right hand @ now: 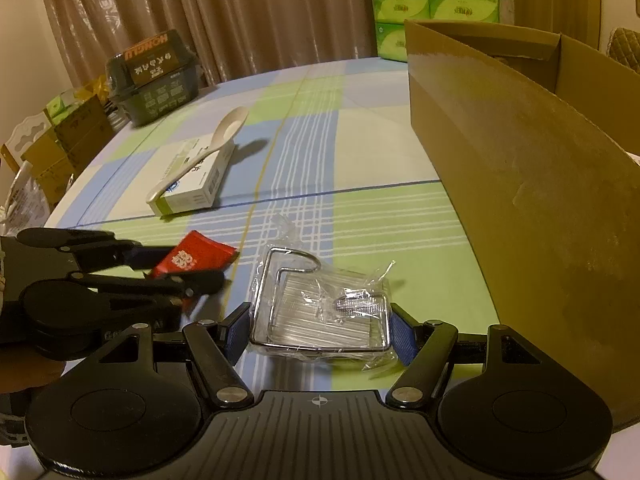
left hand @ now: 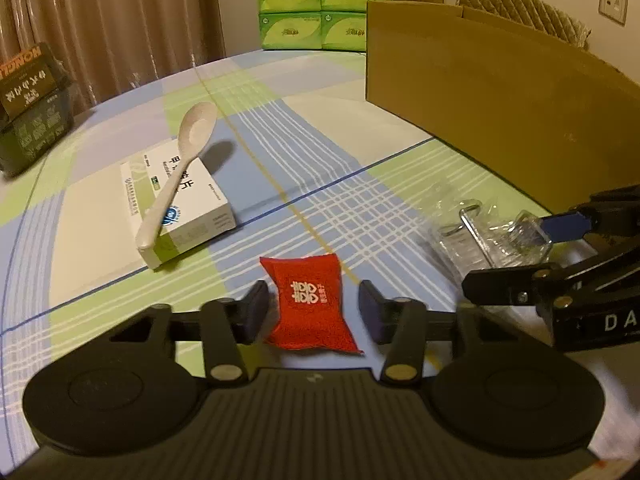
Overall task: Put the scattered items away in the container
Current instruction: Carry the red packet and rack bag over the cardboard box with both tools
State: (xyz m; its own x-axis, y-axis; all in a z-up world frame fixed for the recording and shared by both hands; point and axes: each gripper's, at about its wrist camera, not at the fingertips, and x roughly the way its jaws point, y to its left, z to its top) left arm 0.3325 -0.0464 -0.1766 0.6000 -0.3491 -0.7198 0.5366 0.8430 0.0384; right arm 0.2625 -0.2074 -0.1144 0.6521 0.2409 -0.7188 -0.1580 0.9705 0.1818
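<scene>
A red packet (left hand: 312, 304) lies on the checked tablecloth between the open fingers of my left gripper (left hand: 314, 308); the left pad is near its edge, the right pad stands apart. It also shows in the right wrist view (right hand: 192, 260). My right gripper (right hand: 318, 332) is open around a wire rack in a clear plastic bag (right hand: 320, 308), pads close to both sides; the rack also shows in the left wrist view (left hand: 480, 236). A white spoon (left hand: 180, 168) rests on a white medicine box (left hand: 180, 208). The open cardboard box (right hand: 520, 160) stands at the right.
A dark green noodle tub (right hand: 154, 76) stands at the table's far left edge. Green tissue packs (left hand: 312, 4) are stacked behind the table. Small cartons (right hand: 60, 140) sit beyond the left edge. A chair back (left hand: 520, 12) is behind the cardboard box.
</scene>
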